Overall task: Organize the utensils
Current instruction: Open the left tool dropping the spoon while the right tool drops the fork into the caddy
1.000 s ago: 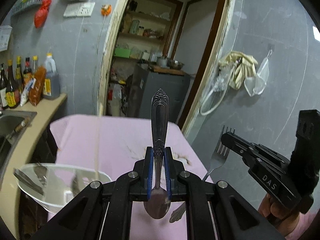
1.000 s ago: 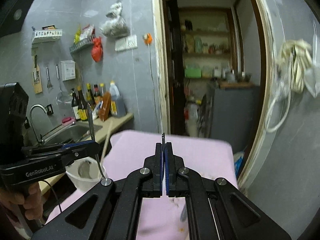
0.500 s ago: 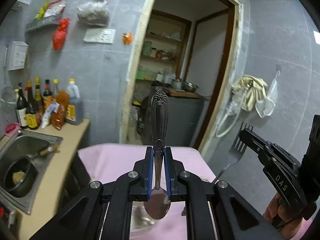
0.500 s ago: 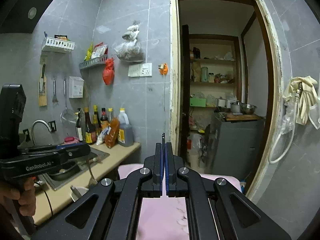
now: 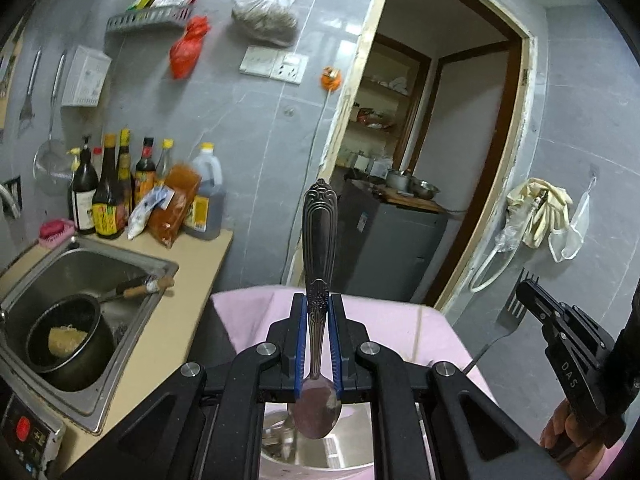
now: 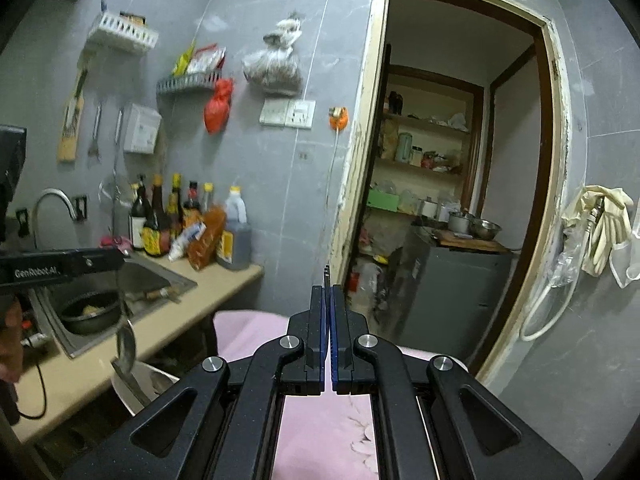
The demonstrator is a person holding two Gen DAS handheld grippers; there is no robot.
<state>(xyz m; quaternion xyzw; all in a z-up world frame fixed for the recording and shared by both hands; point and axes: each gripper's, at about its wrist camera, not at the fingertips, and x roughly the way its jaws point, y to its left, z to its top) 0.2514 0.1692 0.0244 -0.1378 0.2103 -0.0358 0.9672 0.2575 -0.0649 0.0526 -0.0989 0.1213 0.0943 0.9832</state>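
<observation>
My left gripper point(image 5: 318, 308) is shut on a metal spoon point(image 5: 318, 248), held upright with its ornate handle up and its bowl hanging below the jaws. It also shows in the right wrist view point(image 6: 100, 260) with the spoon bowl point(image 6: 126, 346) hanging over a clear container point(image 6: 138, 380). That container point(image 5: 320, 456) lies under the left gripper. My right gripper point(image 6: 329, 292) is shut on a fork, seen edge-on as a thin tip point(image 6: 328, 272). In the left wrist view the fork point(image 5: 514, 312) sticks out of the right gripper point(image 5: 532, 286), tines up.
A pink cloth covers the table point(image 5: 392, 320). To the left is a counter with a steel sink point(image 5: 80, 276) holding a black pot point(image 5: 64, 340), and several sauce bottles point(image 5: 120, 192). An open doorway point(image 6: 452, 184) is ahead, with a grey cabinet point(image 6: 452, 280).
Both grippers have risen and tilted up, so the table has dropped low in both views. The left gripper now hangs above the clear container. Spoon and fork stay gripped.
</observation>
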